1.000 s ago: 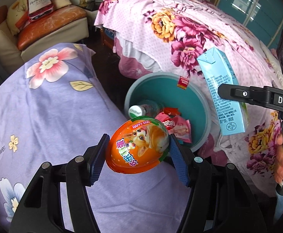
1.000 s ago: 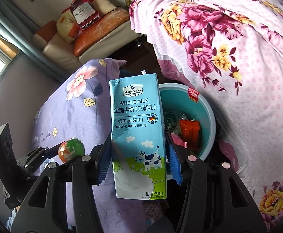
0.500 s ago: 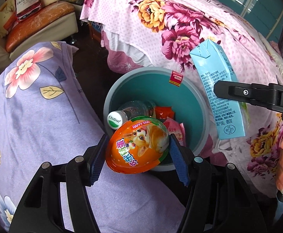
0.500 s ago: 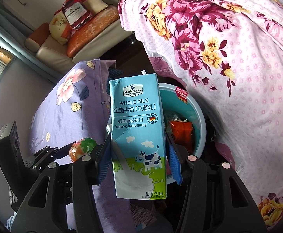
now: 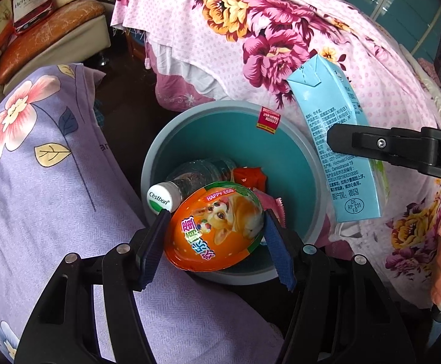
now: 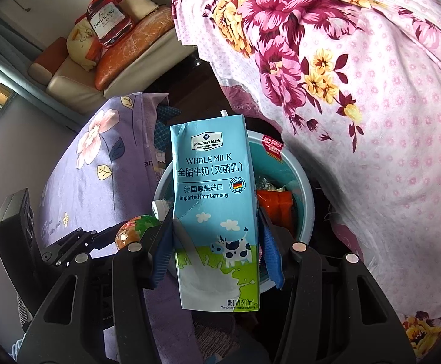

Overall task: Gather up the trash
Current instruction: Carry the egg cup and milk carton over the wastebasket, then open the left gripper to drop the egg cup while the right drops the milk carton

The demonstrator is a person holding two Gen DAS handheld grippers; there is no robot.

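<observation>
Bedroom scene, two wrist views. A round teal bin (image 5: 293, 163) stands on dark floor in the gap between a lavender floral bedspread (image 5: 38, 182) on the left and a pink floral bedspread (image 5: 281, 30) on the far right. The bin holds a clear plastic bottle (image 5: 196, 176) with a white cap, red snack wrappers (image 5: 249, 177) and a red sticker (image 5: 268, 119) on its far rim. The left gripper (image 5: 217, 236) is clamped on an orange toy-egg package (image 5: 217, 233) above the near rim. The right gripper (image 6: 215, 242) is clamped on an upright blue milk carton (image 6: 212, 200), held over the right side of the bin. At far left, a beige sofa (image 6: 68, 82) carries orange cushions (image 5: 47, 39) and a red gift bag (image 6: 106, 21).
</observation>
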